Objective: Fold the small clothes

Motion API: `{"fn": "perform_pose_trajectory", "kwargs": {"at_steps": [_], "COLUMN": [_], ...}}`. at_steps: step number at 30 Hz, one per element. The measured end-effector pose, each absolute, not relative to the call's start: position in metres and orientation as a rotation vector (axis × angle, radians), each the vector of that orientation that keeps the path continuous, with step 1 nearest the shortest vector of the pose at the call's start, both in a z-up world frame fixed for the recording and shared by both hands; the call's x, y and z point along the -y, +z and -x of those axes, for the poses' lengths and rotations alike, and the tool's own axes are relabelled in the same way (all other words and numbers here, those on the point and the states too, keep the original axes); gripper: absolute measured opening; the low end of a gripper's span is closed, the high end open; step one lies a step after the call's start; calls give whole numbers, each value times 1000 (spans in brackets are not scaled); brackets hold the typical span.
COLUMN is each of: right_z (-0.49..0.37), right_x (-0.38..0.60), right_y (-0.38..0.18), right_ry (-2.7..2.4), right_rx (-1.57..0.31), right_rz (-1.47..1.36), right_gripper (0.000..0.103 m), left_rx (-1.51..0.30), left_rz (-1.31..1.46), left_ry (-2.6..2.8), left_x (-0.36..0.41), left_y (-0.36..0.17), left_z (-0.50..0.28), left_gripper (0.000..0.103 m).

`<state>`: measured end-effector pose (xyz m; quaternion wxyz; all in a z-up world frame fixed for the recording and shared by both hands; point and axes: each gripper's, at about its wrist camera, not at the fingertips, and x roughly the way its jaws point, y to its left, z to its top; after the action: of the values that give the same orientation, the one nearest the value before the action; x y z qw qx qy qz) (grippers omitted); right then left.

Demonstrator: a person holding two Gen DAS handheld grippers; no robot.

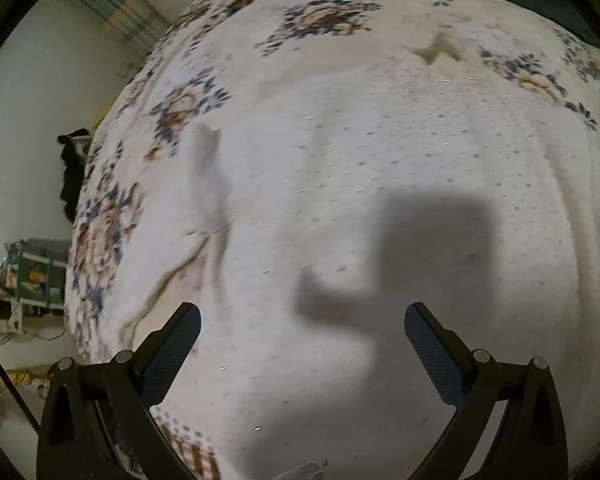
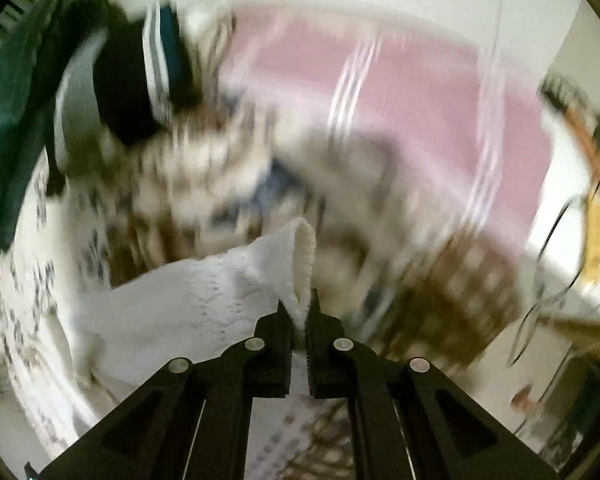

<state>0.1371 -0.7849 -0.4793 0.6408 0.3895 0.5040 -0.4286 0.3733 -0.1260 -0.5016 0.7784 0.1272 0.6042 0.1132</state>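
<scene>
Floral bedsheet (image 1: 172,112) – no legible writing – right hand-held gripper (image 2: 299,312) pinching white garment (image 2: 204,296).

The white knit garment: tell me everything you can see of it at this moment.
The white knit garment looks like soft openwork knit with a ribbed edge. The right gripper is shut on that ribbed edge, which stands up in a loop above the jaws. The rest spreads out over the floral bedspread. In the left wrist view it lies fairly flat under the open left gripper, which does not touch it.
</scene>
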Motion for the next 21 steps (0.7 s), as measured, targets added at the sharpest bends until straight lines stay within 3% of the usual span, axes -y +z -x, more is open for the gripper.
{"fn": "perform_pose_trajectory", "kwargs": {"at_steps": [4, 6, 10, 11, 14, 21], "right_z": [-152, -163, -159, -152, -124, -85], "right_x": [842, 877, 913, 911, 898, 860], "right_y": [-454, -476, -526, -528, -529, -602], "right_ry": [-1068, -1023, -982, -997, -1027, -1006], "right_rx": [-1150, -1228, -1335, -1314, -1152, -946], "right_rz": [-753, -807, -1016, -1040, -1210, -1578], "right_gripper": [5, 6, 24, 35, 51, 52], "left_rx": [-1310, -1321, -1334, -1335, -1331, -1383], "left_rz": [-273, -269, -265, -267, -284, -267], "left_ry": [209, 199, 185, 181, 172, 205], "left_x": [143, 150, 158, 159, 162, 145], "left_y": [-513, -520, -528, -529, -534, -558], "left_z": [-379, -381, -383, -382, -380, -379], "left_gripper": [103, 103, 103, 103, 103, 103]}}
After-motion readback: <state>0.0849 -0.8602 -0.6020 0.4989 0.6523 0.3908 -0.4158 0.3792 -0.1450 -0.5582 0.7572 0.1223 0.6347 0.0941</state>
